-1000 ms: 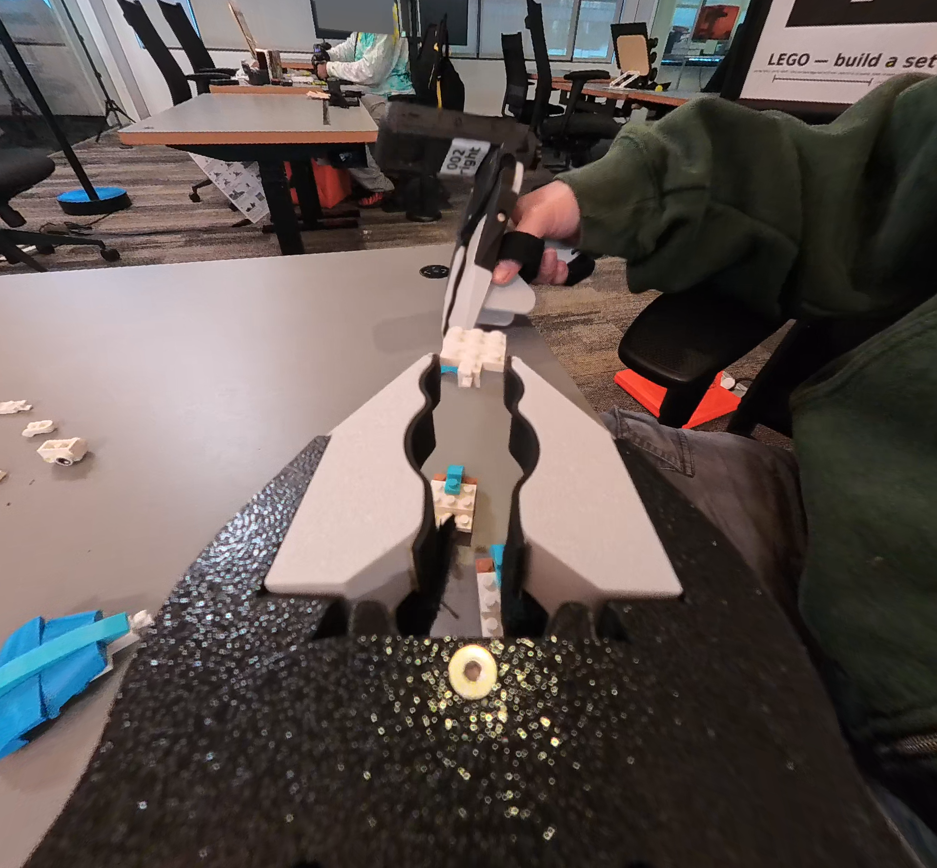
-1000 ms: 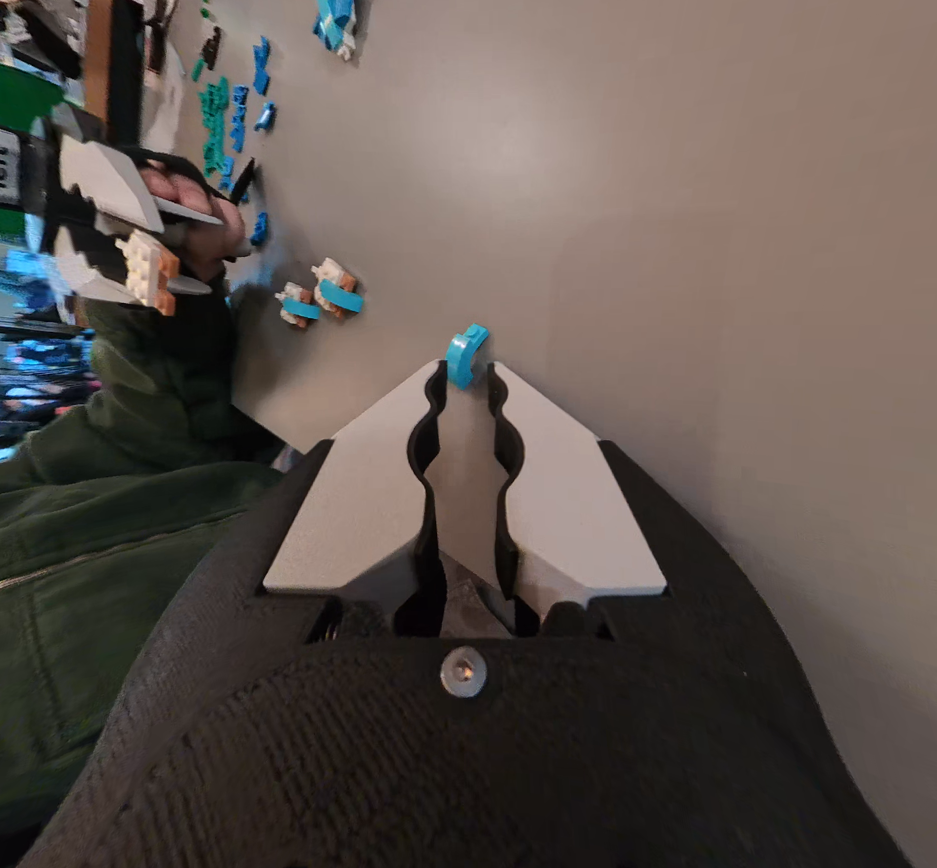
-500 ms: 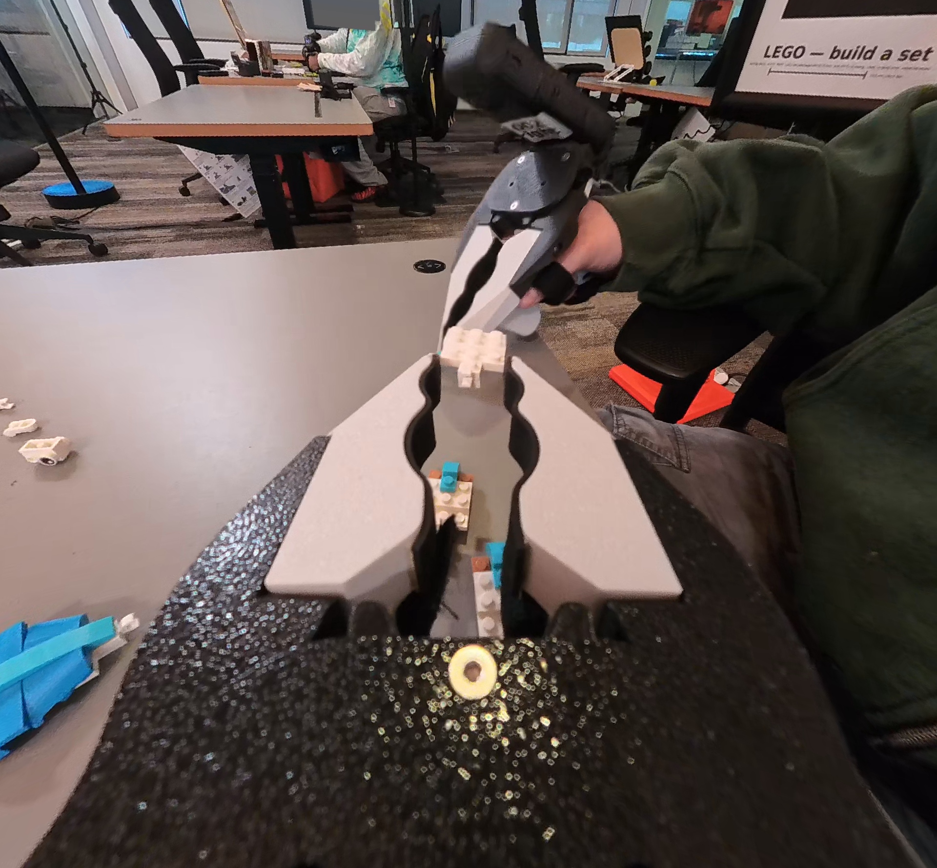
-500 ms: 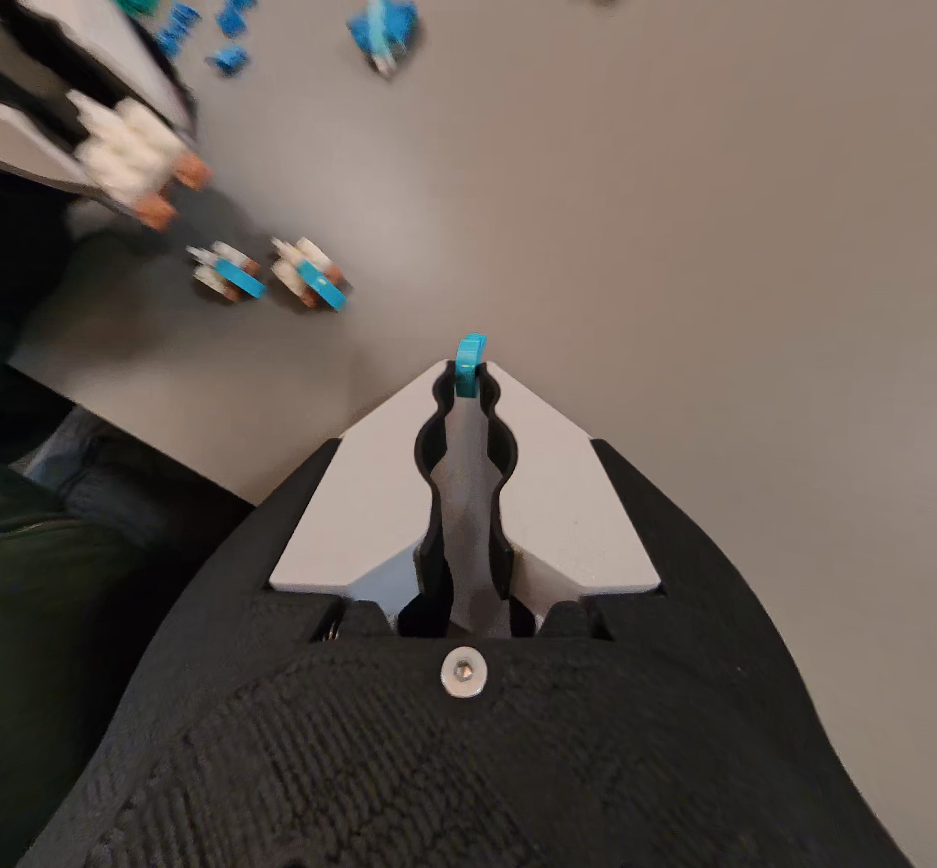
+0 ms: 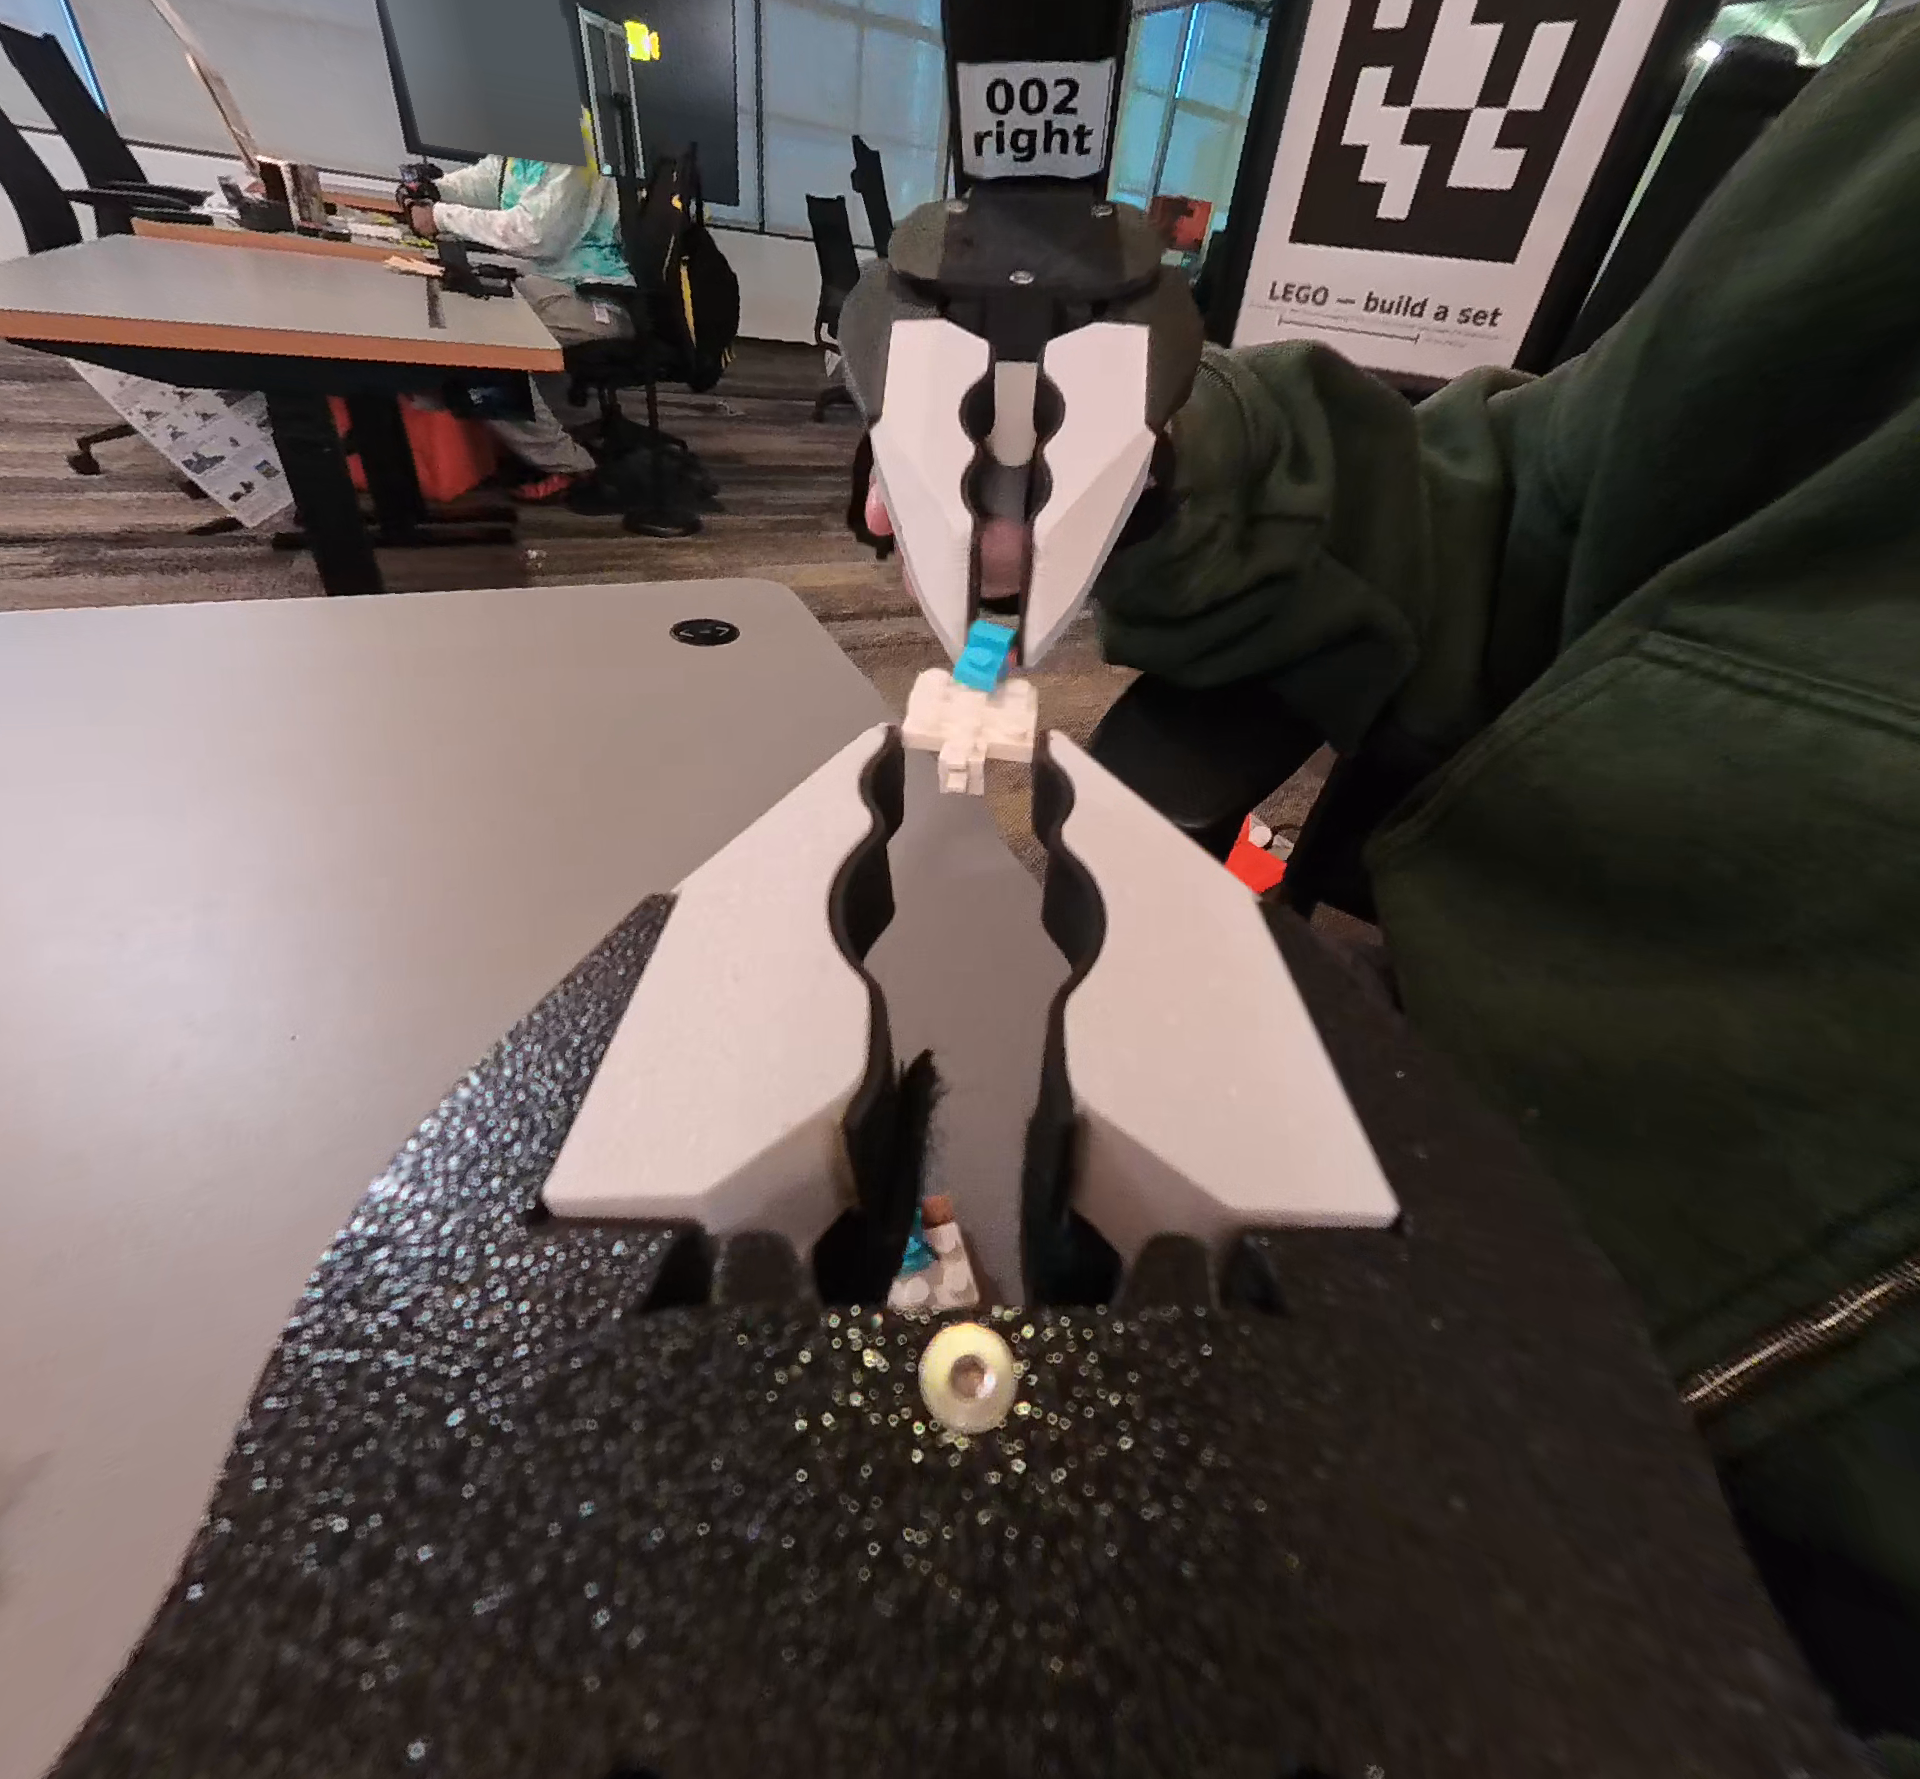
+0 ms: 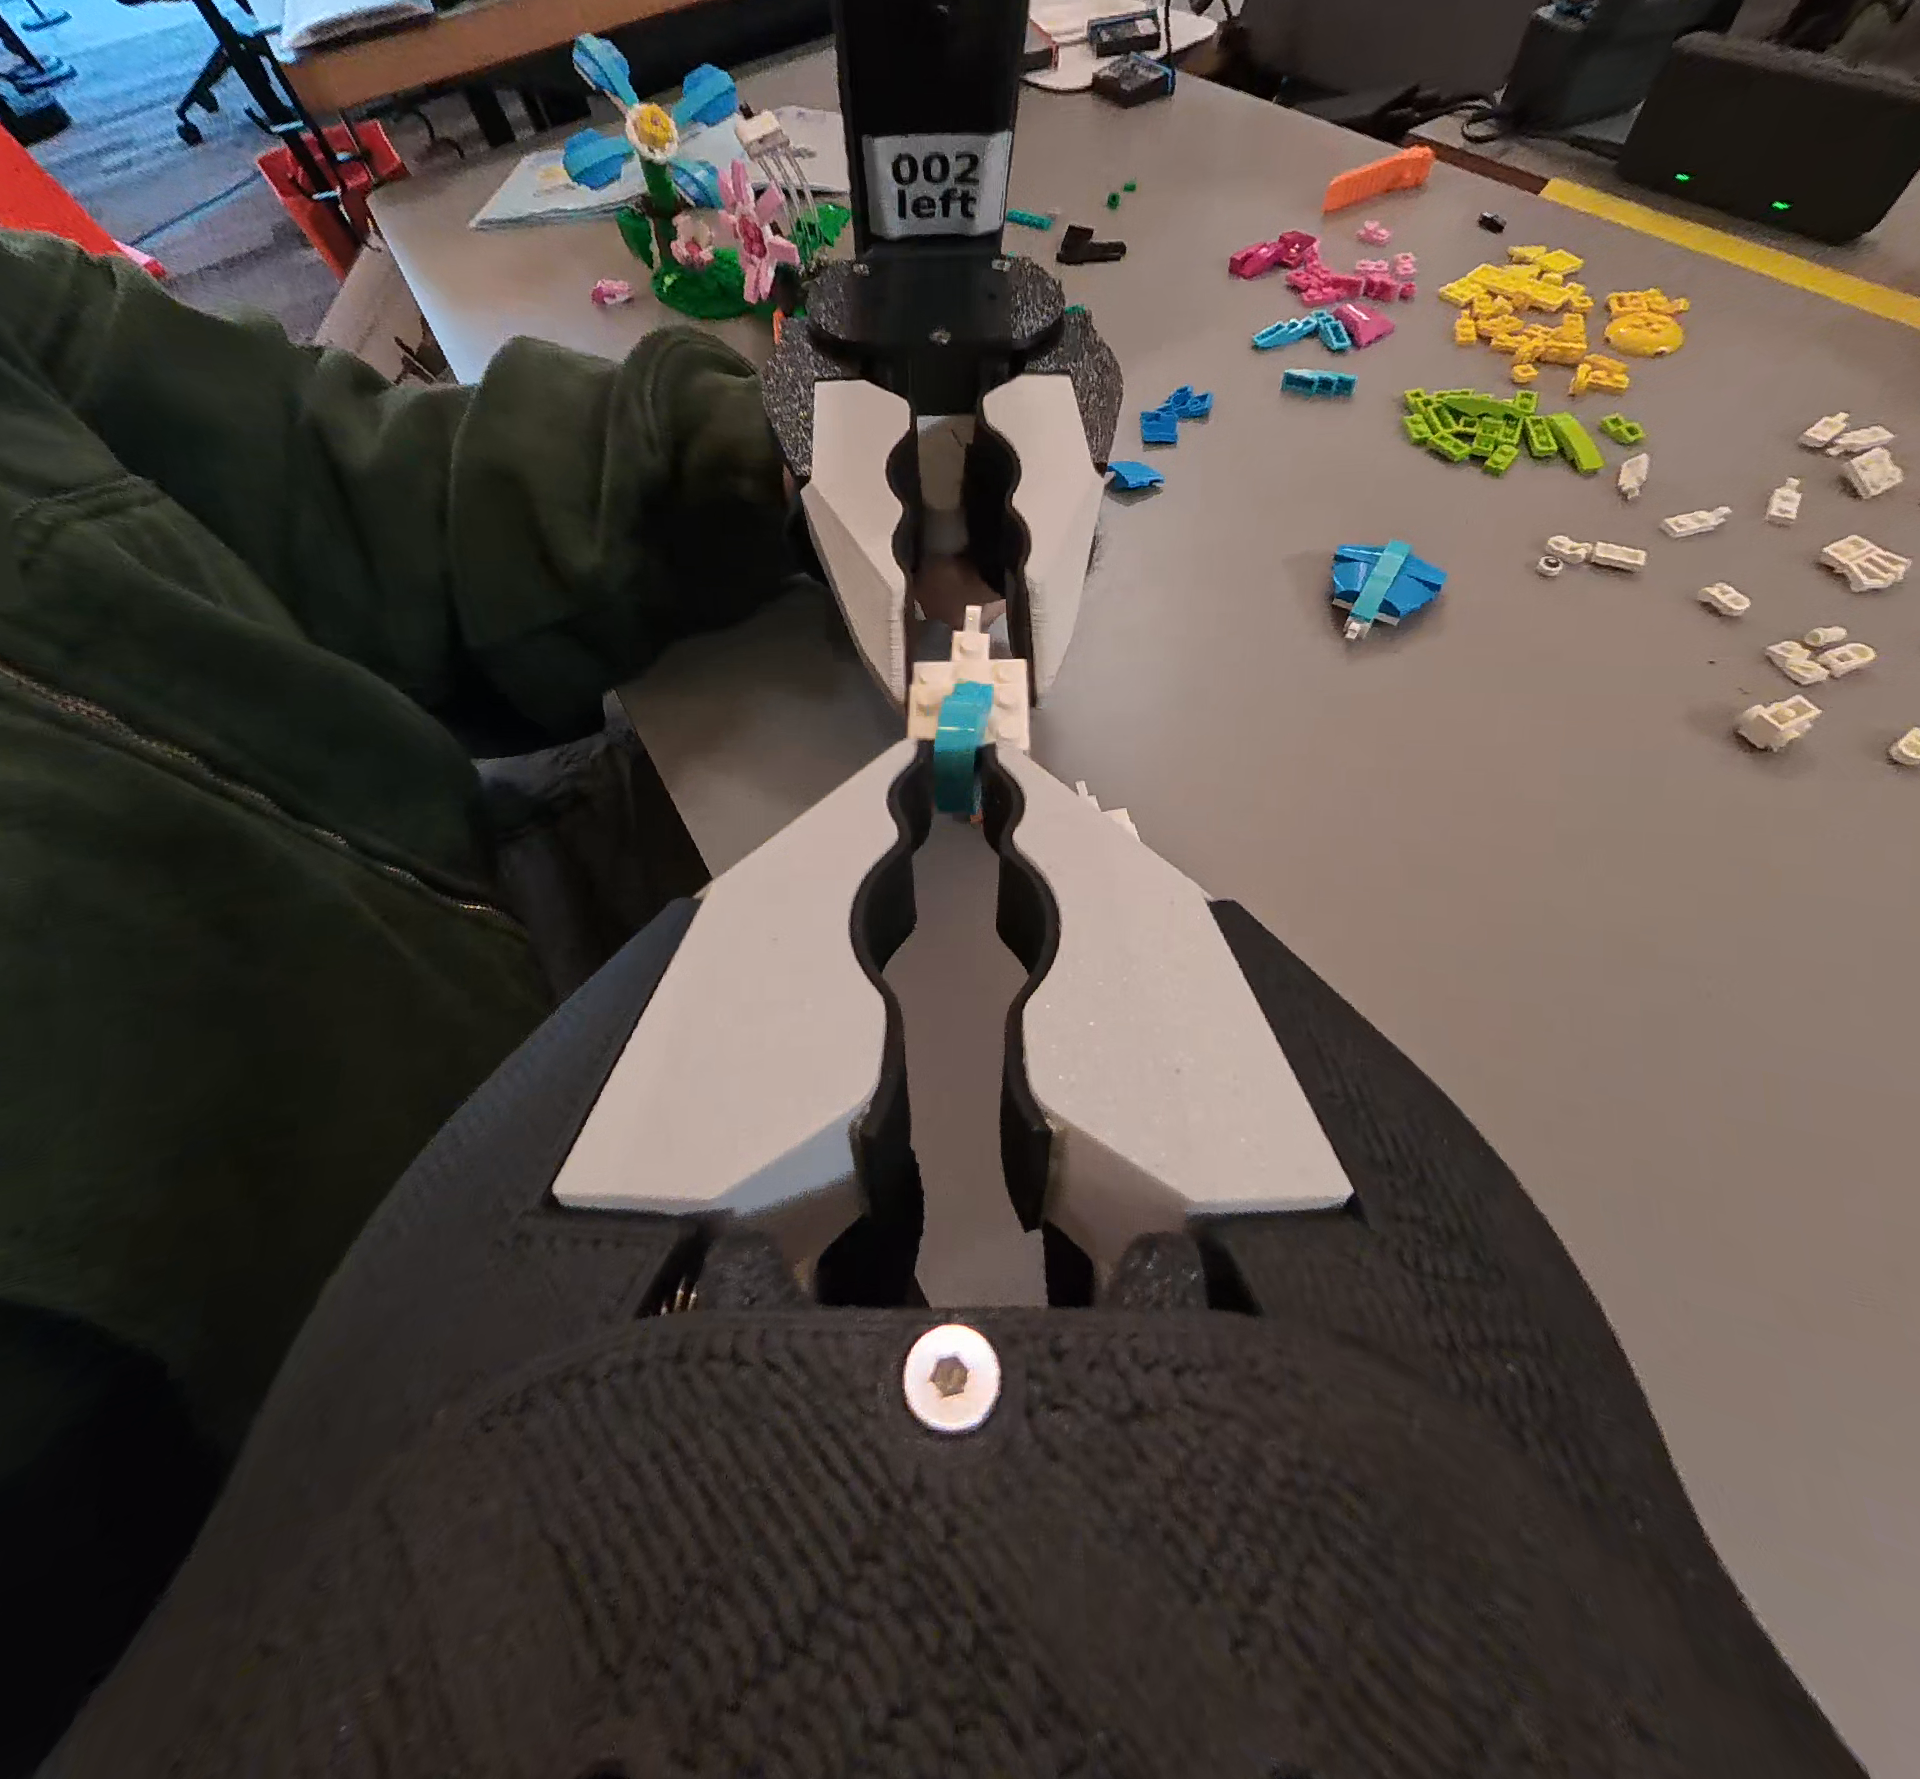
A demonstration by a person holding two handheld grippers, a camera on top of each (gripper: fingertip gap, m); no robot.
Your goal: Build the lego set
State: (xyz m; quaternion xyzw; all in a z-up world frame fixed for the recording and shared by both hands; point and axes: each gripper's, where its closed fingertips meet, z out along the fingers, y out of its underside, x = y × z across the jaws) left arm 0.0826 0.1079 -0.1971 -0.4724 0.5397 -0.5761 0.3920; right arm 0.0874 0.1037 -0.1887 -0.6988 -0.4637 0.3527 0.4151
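left gripper (image 5: 966, 742): clamped on white brick assembly (image 5: 968, 717), steadying it | right gripper (image 6: 958, 779): pinching blue brick (image 6: 958, 742), pressing it down at 12 o'clock

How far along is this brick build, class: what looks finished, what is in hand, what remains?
Done: a flower model stands at the table's far end, and a blue sub-assembly lies built. In hand: the left tongs grip a white brick assembly, while the right tongs press a small blue piece onto its studs. Left: sorted yellow, green, pink and white bricks lie loose.
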